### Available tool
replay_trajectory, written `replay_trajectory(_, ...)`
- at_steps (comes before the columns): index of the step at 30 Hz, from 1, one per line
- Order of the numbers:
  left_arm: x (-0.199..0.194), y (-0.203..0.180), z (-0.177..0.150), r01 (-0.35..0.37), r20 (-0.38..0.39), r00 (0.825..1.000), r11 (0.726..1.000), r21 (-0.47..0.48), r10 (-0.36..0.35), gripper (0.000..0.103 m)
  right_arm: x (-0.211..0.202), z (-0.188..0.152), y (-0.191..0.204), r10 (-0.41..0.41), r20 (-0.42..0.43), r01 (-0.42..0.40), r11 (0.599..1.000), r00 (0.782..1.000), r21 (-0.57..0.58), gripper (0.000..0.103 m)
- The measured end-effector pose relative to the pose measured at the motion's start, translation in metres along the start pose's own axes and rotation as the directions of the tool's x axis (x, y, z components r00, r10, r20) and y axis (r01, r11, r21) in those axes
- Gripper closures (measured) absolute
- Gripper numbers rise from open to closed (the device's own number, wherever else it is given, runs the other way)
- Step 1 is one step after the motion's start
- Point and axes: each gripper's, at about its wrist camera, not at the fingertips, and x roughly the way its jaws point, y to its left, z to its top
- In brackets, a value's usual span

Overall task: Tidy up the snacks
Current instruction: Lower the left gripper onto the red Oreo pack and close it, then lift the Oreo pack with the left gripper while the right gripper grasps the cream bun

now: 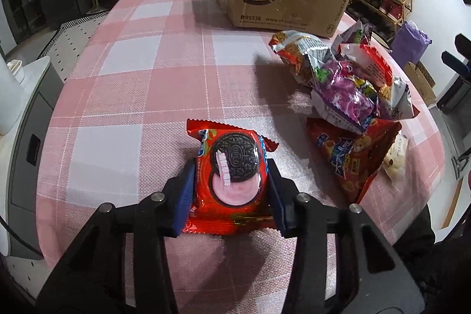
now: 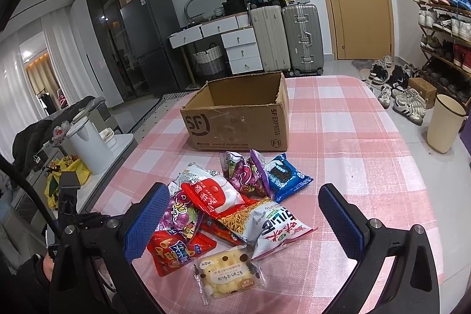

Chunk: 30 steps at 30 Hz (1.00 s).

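My left gripper (image 1: 231, 175) is shut on a red Oreo packet (image 1: 232, 167), held just above the pink checked tablecloth (image 1: 132, 96). A pile of snack bags (image 1: 347, 90) lies to its right. An open SF cardboard box (image 1: 279, 2) stands at the far side; in the right wrist view the box (image 2: 238, 119) looks empty. My right gripper (image 2: 244, 199) is open and empty, hovering over the snack pile (image 2: 223, 211). That pile includes a blue Oreo packet (image 2: 284, 177), a noodle bag (image 2: 265, 221), purple bags and a clear bread packet (image 2: 228, 274).
The table edge curves at left, beside a counter with a white kettle (image 2: 88, 143). Suitcases (image 2: 285, 37), drawers and a door stand behind the table. A shoe rack (image 2: 441, 28) and a cream bin (image 2: 444, 122) stand at right.
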Motion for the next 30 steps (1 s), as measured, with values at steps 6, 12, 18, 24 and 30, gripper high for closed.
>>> replay_trajectory(6,-0.009,-0.001,0.002,-0.002,0.022,1.0,1.0,-0.004,0.002,0.061,-0.001,-0.001,0.0,0.001,-0.001,-0.001,1.0,1.0,0.0,0.0)
replay_trajectory(12,-0.019,-0.003,0.008,0.006,0.055,0.998,1.0,-0.007,-0.005,0.061,-0.002,-0.005,-0.007,0.012,-0.022,-0.012,1.0,1.0,0.007,0.0)
replay_trajectory(18,-0.032,-0.007,0.013,0.019,0.096,0.995,1.0,-0.017,-0.017,0.061,-0.005,-0.006,-0.006,0.008,-0.021,-0.008,1.0,1.0,0.008,0.0)
replay_trajectory(24,-0.05,-0.016,0.023,0.03,0.148,0.989,1.0,-0.004,-0.029,0.061,-0.002,-0.008,-0.006,0.01,-0.052,-0.01,1.0,0.999,-0.012,0.0)
replay_trajectory(30,-0.07,-0.026,0.039,0.041,0.2,0.979,0.999,0.015,-0.043,0.061,0.003,-0.017,-0.006,0.019,-0.087,-0.021,1.0,0.996,-0.017,0.0)
